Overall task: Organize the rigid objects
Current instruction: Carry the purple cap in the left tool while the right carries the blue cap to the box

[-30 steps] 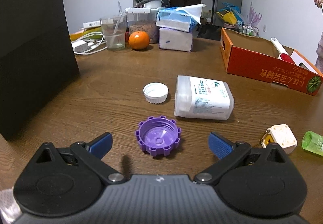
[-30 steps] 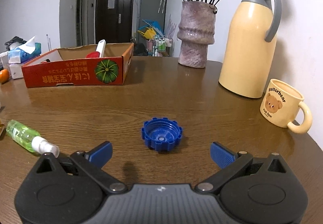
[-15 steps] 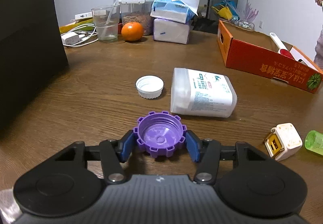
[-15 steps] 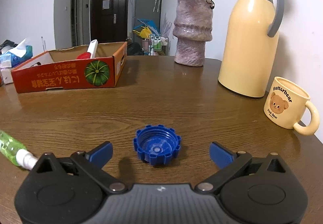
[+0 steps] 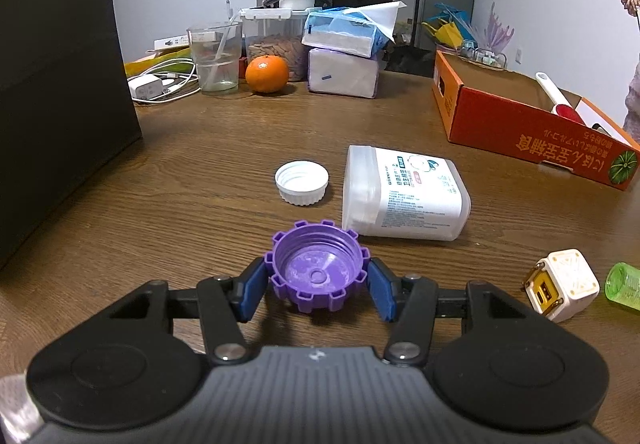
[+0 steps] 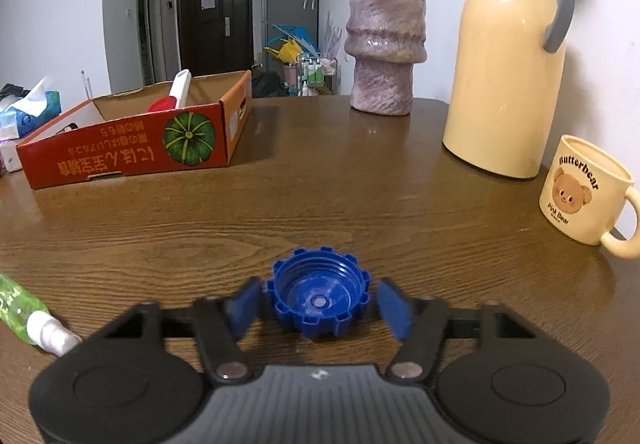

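Observation:
A purple toothed cap (image 5: 318,272) lies open side up on the wooden table, and my left gripper (image 5: 316,278) is shut on it, a blue pad (image 5: 254,294) pressed against each side. In the right wrist view a blue toothed cap (image 6: 319,298) lies open side up between the fingers of my right gripper (image 6: 320,302). Those jaws are closing, their blue pads (image 6: 394,310) blurred, and a thin gap shows at the cap's right side.
Beyond the purple cap lie a white lid (image 5: 302,182) and a white bottle (image 5: 404,196) on its side. A white charger cube (image 5: 562,284) and a green spray bottle (image 6: 20,308) lie between the grippers. An orange cardboard box (image 6: 128,152), thermos (image 6: 504,64), mug (image 6: 580,192) and vase (image 6: 384,44) stand further back.
My left gripper closed from wide open onto the purple cap and has held it since. My right gripper moved up around the blue cap and its jaws have swung in close to it.

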`<action>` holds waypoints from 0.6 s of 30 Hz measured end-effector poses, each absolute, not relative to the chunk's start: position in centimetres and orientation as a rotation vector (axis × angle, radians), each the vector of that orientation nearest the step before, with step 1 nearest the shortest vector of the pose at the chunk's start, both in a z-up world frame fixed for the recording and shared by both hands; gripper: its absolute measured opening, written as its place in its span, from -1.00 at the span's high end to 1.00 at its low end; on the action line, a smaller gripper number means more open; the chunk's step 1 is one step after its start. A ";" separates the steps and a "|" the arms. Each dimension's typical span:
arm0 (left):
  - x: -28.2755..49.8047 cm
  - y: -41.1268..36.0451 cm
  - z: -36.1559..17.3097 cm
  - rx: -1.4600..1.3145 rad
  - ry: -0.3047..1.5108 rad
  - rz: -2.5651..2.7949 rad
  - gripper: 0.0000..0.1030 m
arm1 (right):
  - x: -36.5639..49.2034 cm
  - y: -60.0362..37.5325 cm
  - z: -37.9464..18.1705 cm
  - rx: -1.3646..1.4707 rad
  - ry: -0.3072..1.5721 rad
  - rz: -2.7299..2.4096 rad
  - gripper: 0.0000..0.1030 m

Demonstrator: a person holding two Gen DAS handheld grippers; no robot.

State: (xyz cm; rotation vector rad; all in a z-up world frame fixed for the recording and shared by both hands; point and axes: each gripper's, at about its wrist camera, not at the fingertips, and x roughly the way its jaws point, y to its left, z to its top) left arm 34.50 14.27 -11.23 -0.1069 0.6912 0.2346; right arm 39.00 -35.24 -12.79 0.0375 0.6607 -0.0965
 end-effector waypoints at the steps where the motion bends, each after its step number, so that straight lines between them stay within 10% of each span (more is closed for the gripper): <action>1: 34.5 14.3 -11.2 -0.107 0.690 0.235 -0.07 | 38.9 -35.2 -12.8 0.041 0.659 -0.097 -0.03; 18: 33.8 14.1 -10.7 -0.102 0.649 0.238 -0.07 | 36.8 -33.4 -11.7 0.001 0.538 -0.080 -0.02</action>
